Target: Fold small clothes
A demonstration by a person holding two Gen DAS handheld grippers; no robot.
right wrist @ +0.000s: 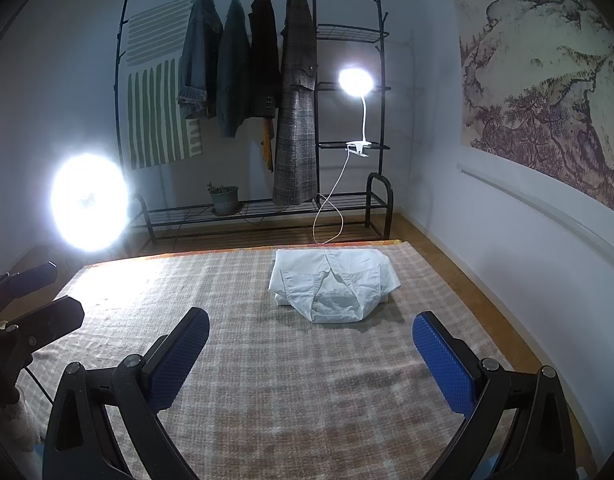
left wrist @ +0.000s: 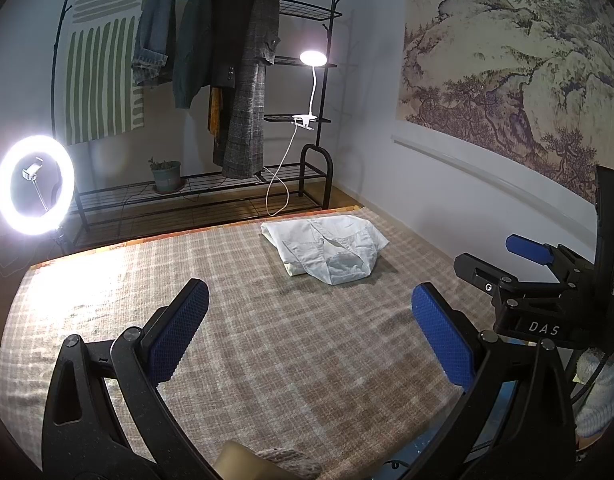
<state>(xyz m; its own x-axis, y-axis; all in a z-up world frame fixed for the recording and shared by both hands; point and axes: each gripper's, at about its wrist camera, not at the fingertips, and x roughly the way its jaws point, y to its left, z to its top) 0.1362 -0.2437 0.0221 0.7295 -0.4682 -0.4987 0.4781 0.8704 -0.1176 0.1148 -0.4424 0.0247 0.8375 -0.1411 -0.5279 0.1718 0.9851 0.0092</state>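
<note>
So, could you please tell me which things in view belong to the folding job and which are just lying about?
Part of the job:
- white garment, bundled on the checked cloth
- left gripper, open
- right gripper, open

Just lying about:
- clothes rack with hanging coats
- ring light
- clip lamp
- potted plant
- landscape painting

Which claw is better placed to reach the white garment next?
Right, probably. The white garment lies nearly straight ahead of the right claw; from the left claw it sits further off to the right. Both open, empty.
</note>
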